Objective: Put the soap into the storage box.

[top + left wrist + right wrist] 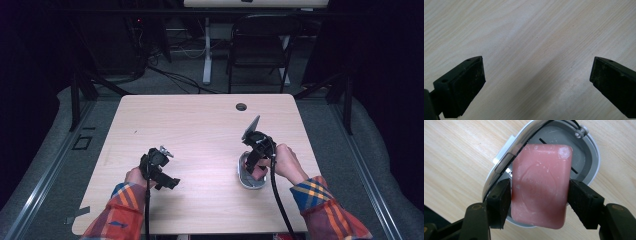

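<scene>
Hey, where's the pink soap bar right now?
The pink rectangular soap bar is clamped in the right gripper, over the grey oval plastic dish on the wooden table's right side.

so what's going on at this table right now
A person at a wooden table holds a gripper in each hand. The right gripper is clamped on the sides of a pink bar of soap, directly over a grey oval soap dish; whether the bar touches the dish can't be told. The left gripper is open over bare tabletop, holding nothing.
</scene>
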A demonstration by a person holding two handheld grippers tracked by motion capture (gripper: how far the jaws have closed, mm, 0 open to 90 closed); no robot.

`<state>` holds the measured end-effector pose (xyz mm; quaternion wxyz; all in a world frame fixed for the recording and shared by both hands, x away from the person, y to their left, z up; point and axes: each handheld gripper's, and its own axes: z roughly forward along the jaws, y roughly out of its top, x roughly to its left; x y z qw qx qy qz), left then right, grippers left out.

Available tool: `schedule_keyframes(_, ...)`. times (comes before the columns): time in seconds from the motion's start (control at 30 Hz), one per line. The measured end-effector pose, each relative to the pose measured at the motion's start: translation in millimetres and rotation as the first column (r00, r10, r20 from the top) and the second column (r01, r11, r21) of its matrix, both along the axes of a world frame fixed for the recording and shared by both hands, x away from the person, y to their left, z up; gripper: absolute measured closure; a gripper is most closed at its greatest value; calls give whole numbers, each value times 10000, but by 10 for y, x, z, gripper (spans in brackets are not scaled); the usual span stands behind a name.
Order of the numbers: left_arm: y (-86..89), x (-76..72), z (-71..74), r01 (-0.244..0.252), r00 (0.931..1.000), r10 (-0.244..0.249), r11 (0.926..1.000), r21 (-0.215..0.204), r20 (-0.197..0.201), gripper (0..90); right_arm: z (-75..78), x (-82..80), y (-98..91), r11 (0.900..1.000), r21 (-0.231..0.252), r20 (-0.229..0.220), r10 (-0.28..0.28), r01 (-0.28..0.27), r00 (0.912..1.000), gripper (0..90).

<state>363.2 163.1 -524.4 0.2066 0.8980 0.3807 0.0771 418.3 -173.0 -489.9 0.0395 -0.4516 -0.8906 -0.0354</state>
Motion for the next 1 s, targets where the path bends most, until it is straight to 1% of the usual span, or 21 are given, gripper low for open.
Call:
schedule_keyframes(0.07,0,1,1,14,10000,-14,10000,17,-11,0,14,-12,-18,9997,259,-35,-22,22,10000,380)
schedule_keyframes(0.1,0,1,0,8,10000,-8,10000,6,-5,0,11,-29,-21,9985,479,17,-248,247,9997,395)
schedule_keyframes(0.13,-1,2,-1,11,10000,-11,10000,6,-6,0,42,-18,-39,9994,351,-131,12,-8,9999,421)
schedule_keyframes(0.17,-1,2,0,25,10000,-25,10000,21,-20,0,52,-22,-44,9992,394,-214,-7,16,9998,431)
schedule_keyframes(0.27,-3,0,1,33,10000,-33,10000,22,-23,0,55,-41,-50,9985,541,-249,23,-9,9997,458)
schedule_keyframes(0.33,-2,-1,1,27,10000,-27,10000,21,-10,0,75,-45,-51,9986,480,-270,215,-202,9994,490)
schedule_keyframes(0.4,0,0,-1,26,10000,-26,10000,-7,-1,0,86,-56,-55,9978,618,-262,270,-254,9993,518)
schedule_keyframes(0.43,0,0,-1,27,10000,-27,10000,2,-9,0,93,-60,-54,9976,637,-322,301,-280,9990,525)
schedule_keyframes(0.47,0,1,-1,32,10000,-32,10000,7,-15,0,100,-65,-55,9976,611,-307,352,-333,9989,535)
schedule_keyframes(0.5,-1,0,-1,41,10000,-41,10000,9,-12,0,98,-80,-51,9973,684,-246,285,-268,9993,539)
schedule_keyframes(0.53,-2,0,-2,46,10000,-46,10000,9,-19,0,104,-84,-49,9967,723,-286,388,-366,9988,540)
schedule_keyframes(0.6,-2,-1,-2,41,10000,-41,10000,3,-15,0,129,-89,-44,9966,601,-343,588,-567,9977,549)
schedule_keyframes(0.63,-2,-1,-1,39,10000,-39,10000,8,-11,0,132,-99,-42,9965,646,-210,551,-537,9983,549)
schedule_keyframes(0.67,-2,-1,-2,40,10000,-40,10000,6,-16,0,152,-102,-45,9962,612,-244,634,-618,9977,546)
schedule_keyframes(0.8,-5,0,-3,46,10000,-46,10000,8,-25,0,189,-115,-64,9952,620,-27,767,-763,9971,526)
schedule_keyframes(0.83,-4,0,-3,45,10000,-45,10000,9,-25,0,190,-127,-67,9950,740,101,661,-667,9978,518)
schedule_keyframes(0.9,-3,1,-1,51,10000,-51,10000,22,-35,0,227,-125,-88,9948,598,139,822,-829,9965,508)
schedule_keyframes(0.93,-3,0,-3,48,10000,-48,10000,6,-28,0,227,-132,-99,9942,697,275,807,-824,9964,498)
schedule_keyframes(1.0,-4,1,-1,58,10000,-58,10000,20,-30,0,256,-139,-120,9933,715,436,874,-904,9952,485)
